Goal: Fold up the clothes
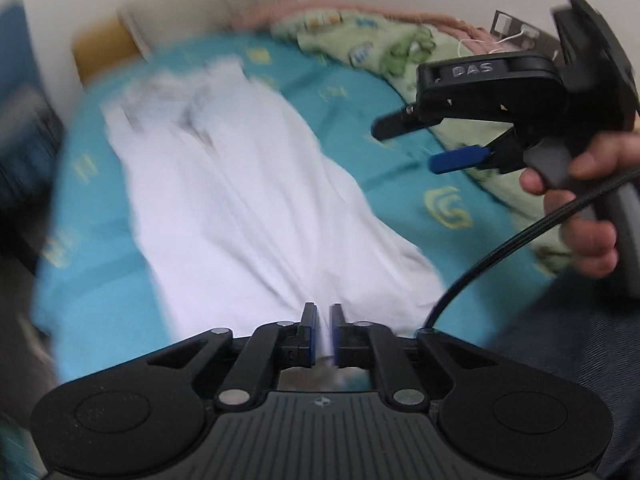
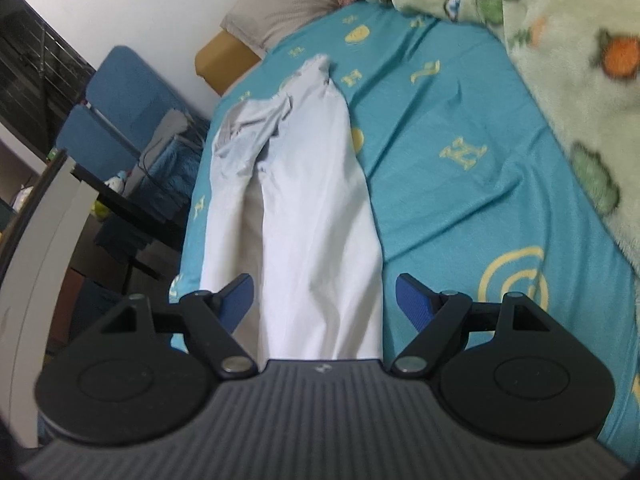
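A white garment (image 1: 248, 200) lies stretched lengthwise on the teal bedsheet (image 1: 400, 128), its far end bunched. My left gripper (image 1: 323, 334) is shut on the garment's near edge, white cloth pinched between the blue pads. In the left wrist view my right gripper (image 1: 424, 146) hangs above the sheet to the right, held by a hand (image 1: 588, 208), jaws apart and empty. In the right wrist view the right gripper (image 2: 324, 296) is open above the garment (image 2: 316, 216), its blue fingers (image 2: 412, 294) standing either side of the cloth without touching it.
A green patterned blanket (image 2: 568, 80) lies heaped along the right of the bed. A beige pillow (image 2: 288, 4) sits at the head by the wall. Left of the bed stand a blue chair (image 2: 120, 100) and a dark desk (image 2: 132, 208). A black cable (image 1: 500, 248) trails from the right gripper.
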`<control>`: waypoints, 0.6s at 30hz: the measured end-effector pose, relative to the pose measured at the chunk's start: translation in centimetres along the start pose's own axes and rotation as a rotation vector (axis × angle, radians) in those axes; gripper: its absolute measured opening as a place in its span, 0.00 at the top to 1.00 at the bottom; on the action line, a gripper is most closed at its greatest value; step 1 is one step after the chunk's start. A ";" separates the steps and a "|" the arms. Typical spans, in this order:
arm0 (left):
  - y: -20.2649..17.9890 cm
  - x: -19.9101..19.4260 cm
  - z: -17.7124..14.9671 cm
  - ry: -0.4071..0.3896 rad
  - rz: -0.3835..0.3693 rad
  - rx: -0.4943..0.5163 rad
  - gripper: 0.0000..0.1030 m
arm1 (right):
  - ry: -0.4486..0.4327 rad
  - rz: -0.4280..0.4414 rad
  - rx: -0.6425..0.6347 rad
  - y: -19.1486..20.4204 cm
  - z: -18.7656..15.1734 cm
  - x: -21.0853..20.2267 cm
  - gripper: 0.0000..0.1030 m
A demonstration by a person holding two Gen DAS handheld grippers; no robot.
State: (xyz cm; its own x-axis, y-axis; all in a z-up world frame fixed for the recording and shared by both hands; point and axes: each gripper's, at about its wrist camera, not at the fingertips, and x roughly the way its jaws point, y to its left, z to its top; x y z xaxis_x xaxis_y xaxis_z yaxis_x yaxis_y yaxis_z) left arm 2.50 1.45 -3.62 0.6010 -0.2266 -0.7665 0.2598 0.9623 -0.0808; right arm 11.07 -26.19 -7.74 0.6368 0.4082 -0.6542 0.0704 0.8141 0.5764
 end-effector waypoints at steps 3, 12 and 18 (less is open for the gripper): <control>2.6 1.1 0.1 0.035 -0.053 -0.140 0.59 | 0.058 0.004 0.074 -1.5 -0.1 0.8 0.23; 10.3 5.0 -0.5 0.158 -0.140 -0.561 0.34 | 0.256 -0.033 0.225 -4.0 -1.5 4.8 0.23; 10.9 8.3 -2.4 0.311 -0.115 -0.656 0.34 | 0.308 -0.085 0.133 -2.6 -2.4 6.1 0.28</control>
State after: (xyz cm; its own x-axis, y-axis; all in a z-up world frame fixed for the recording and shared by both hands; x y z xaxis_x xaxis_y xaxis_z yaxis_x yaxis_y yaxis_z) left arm 8.45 10.39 -12.39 0.3292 -0.3722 -0.8678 -0.2558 0.8495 -0.4614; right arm 12.90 -24.80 -14.41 0.3643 0.4635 -0.8077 0.2254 0.7977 0.5594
